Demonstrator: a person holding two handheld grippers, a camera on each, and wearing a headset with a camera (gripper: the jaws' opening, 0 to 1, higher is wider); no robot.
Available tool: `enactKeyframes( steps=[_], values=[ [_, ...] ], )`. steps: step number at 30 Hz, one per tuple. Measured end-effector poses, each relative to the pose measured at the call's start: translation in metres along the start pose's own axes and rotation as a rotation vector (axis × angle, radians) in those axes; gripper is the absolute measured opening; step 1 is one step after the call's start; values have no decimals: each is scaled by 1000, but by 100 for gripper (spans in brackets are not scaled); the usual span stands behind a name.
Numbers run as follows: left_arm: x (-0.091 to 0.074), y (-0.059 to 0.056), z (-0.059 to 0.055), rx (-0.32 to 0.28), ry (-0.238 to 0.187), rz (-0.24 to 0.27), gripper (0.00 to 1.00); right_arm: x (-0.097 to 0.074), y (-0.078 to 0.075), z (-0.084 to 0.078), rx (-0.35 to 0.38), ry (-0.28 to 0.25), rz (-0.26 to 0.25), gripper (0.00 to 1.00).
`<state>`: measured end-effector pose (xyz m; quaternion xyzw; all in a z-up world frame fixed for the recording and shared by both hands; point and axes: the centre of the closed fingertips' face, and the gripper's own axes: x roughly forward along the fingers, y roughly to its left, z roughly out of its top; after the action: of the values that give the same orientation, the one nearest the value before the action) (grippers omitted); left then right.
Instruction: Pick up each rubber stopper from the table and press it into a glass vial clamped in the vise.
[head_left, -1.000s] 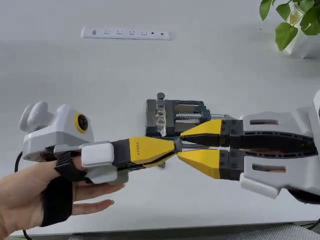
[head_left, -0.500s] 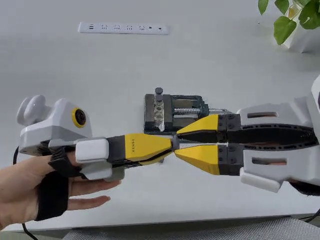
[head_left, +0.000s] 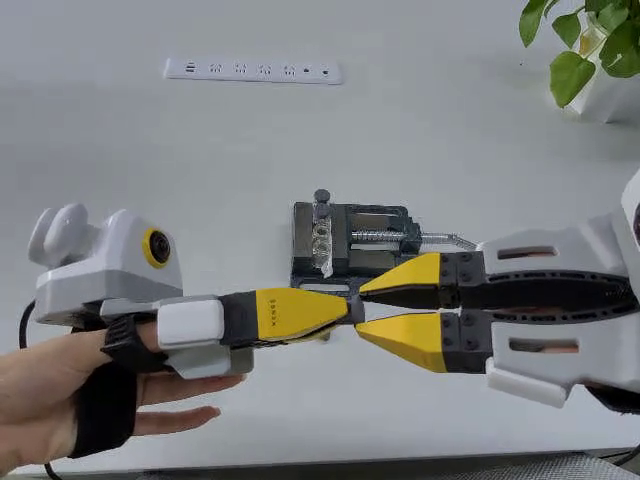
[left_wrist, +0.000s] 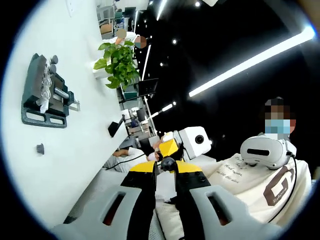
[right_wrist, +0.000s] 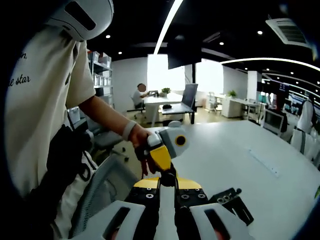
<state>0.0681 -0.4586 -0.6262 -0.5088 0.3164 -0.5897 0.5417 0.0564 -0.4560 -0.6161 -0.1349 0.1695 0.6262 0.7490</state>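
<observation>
1. Two grippers met tip to tip toward the table's (head_left: 450, 130) near edge; the left gripper (head_left: 347, 311) was clenched on a dark stopper (left_wrist: 167, 163)
2. Right gripper (head_left: 361, 308) jaws straddled that tip, slightly apart; whether they gripped, I cannot tell
3. Vise (head_left: 352, 240) holding vials (head_left: 322, 240) stood mid-table; another stopper (left_wrist: 40, 148) lay near it

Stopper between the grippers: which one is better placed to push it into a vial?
Left, probably. The left gripper looks shut on the stopper near the vise. The right gripper has its jaws apart around it; its grip is unclear.
</observation>
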Motion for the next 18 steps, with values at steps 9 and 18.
enactKeyframes(
  steps=[9,18],
  values=[
    [-14,40,15,354,63,307,60,-6,-23,-30,-12,203,-51,5],
    [-21,59,25,623,141,499,86,-9,-40,-53,-54,343,-57,5]
  ],
)
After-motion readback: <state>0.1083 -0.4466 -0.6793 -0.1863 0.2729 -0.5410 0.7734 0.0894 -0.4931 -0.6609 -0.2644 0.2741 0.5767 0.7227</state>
